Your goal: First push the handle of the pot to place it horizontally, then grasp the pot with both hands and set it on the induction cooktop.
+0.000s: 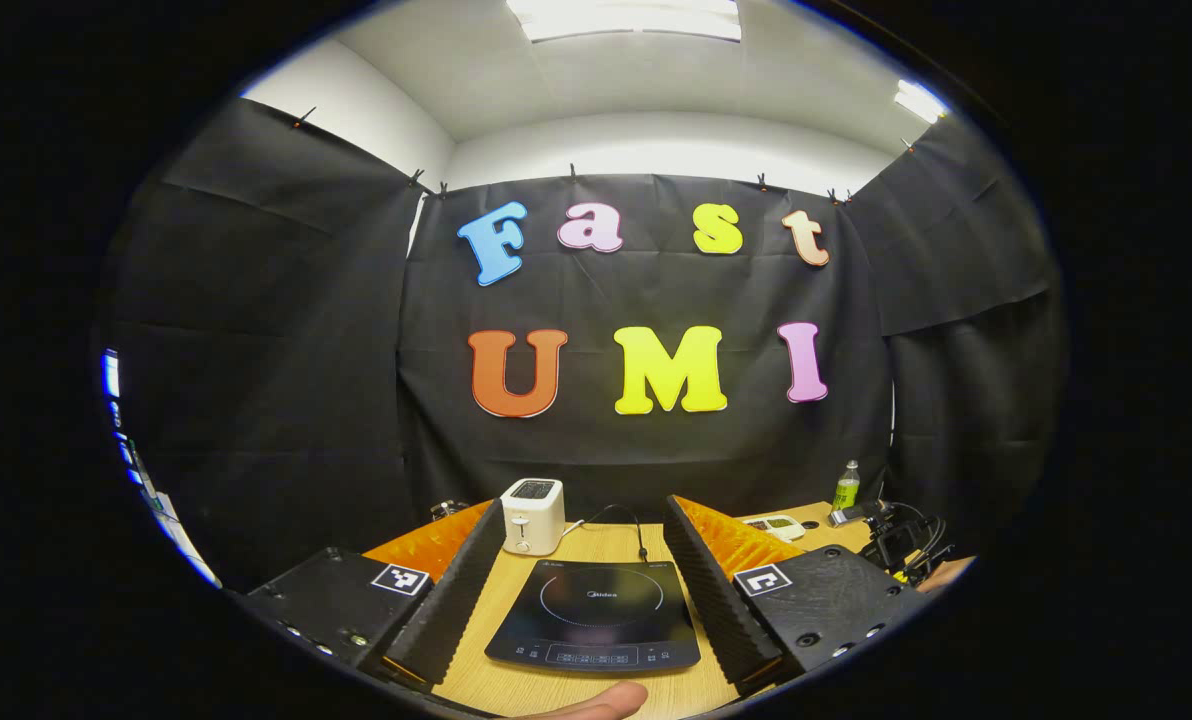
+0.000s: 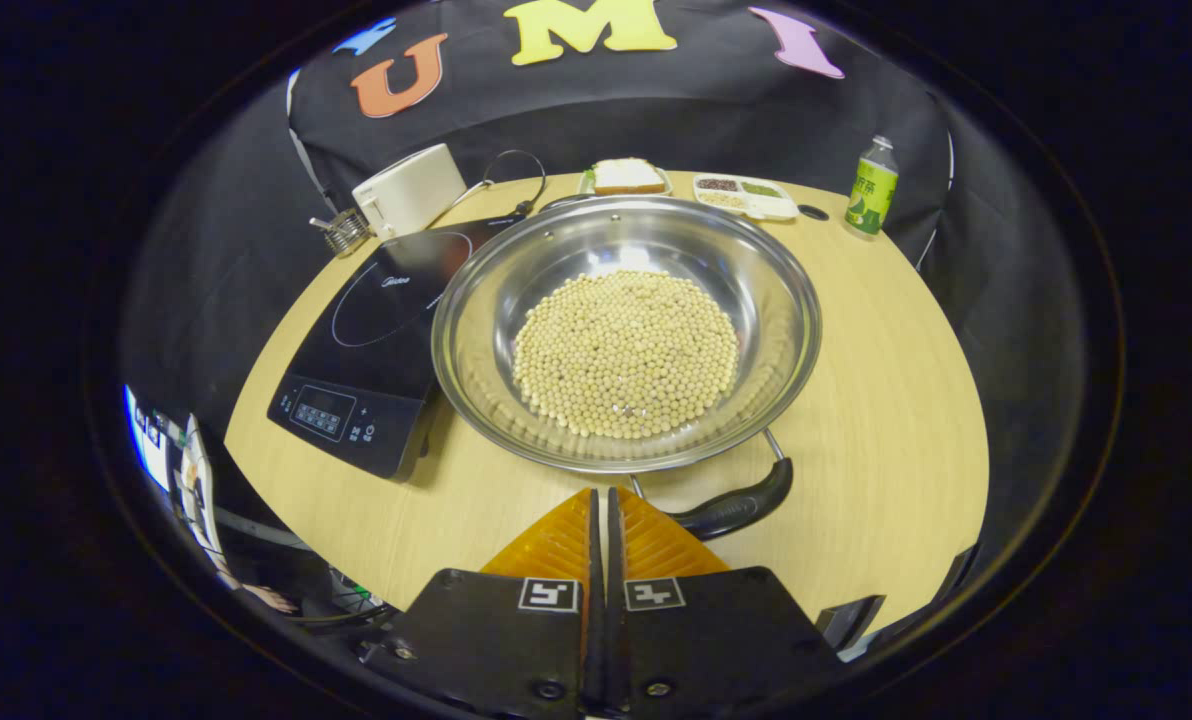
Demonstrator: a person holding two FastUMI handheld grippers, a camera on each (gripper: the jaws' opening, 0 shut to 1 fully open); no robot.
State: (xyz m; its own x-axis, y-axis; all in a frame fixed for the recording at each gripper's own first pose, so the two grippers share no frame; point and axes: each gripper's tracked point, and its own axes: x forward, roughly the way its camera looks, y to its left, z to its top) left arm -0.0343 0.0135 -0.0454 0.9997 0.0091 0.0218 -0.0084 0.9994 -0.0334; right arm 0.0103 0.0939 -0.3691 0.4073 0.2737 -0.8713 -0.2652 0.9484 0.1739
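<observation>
your left gripper [image 1: 584, 520] gapes wide over the cooktop [image 1: 596, 612]; your right gripper [image 2: 601, 497] is closed, empty, beside the pot [image 2: 626, 330] handle [image 2: 736, 508].

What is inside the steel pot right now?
The pot holds a heap of small pale round beans over its middle. The pot's bottom beneath them is covered; bare steel shows around the heap.

You face black cloth [image 1: 286, 330] hung by clips on three sides of the booth; above it runs a white wall [image 1: 656, 145] and a white ceiling [image 1: 596, 75] with two lit panels [image 1: 624, 17]; the light is bright overhead, dim lower down; below you a round, pale wood surface [image 2: 876, 400] fills the booth's middle; at its far edge stand a toaster [image 1: 532, 514] and a bottle [image 2: 872, 187].
</observation>
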